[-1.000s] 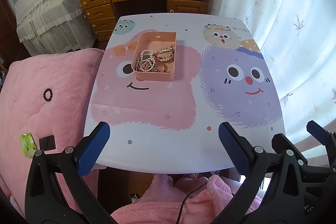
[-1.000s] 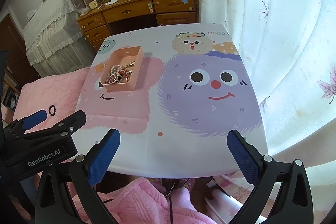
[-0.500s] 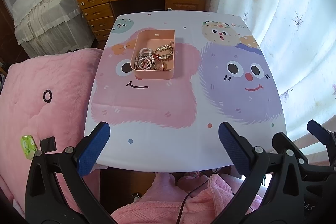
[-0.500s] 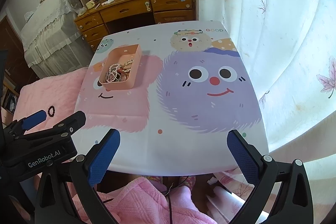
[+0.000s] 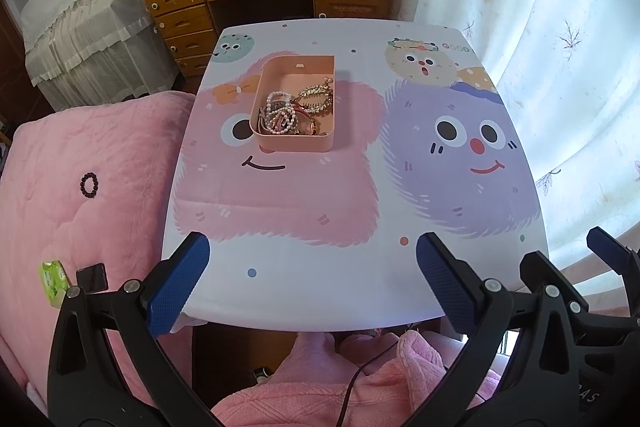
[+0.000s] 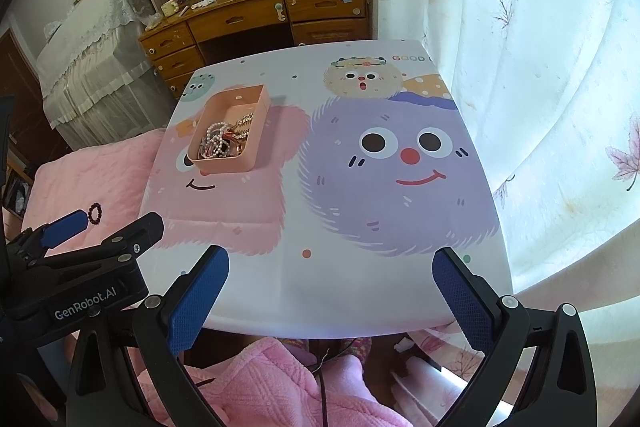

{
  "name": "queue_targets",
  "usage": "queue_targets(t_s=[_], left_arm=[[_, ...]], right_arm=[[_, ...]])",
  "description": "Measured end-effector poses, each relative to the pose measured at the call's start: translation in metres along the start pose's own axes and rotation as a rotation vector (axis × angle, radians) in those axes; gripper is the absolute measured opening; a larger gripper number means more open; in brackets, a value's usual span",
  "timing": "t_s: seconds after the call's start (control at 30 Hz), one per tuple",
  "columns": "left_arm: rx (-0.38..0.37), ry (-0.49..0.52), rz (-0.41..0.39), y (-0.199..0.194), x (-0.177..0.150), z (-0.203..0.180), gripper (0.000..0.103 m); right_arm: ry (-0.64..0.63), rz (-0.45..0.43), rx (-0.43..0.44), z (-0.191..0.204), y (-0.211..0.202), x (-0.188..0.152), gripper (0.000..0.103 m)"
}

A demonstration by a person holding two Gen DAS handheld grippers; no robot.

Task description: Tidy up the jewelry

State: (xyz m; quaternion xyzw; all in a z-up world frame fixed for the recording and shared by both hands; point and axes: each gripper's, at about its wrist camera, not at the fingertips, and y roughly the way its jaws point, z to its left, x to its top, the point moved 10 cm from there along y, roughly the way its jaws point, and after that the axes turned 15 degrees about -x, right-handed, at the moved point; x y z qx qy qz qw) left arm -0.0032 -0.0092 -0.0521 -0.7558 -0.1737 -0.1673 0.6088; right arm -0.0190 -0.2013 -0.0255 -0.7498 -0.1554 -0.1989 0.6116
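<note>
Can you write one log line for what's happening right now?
left gripper: open, empty | right gripper: open, empty | pink tray: jewelry inside, on table | dark bead bracelet: on pink blanket

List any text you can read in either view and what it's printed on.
"GenRobot.AI": on the body of the left gripper, seen in the right wrist view.
"GOOD": on the tablecloth, far right corner; cut off after that.
Letters on the right gripper body in the left wrist view: too partial to read.
</note>
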Motion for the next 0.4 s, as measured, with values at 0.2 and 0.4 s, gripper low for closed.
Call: queue_targets(t_s=[0.2,0.4], left_arm=[[-0.009,0.002,0.025,0.007,0.003,0.012,0.103],[-0.016,0.004,0.043,0.011,0.007,0.025,0.103]], right_arm=[[0.000,0.021,-0.004,0.001,0.004,0.000,0.103],[0.014,0.075,0.002,0.007,0.016,0.000,0.103]])
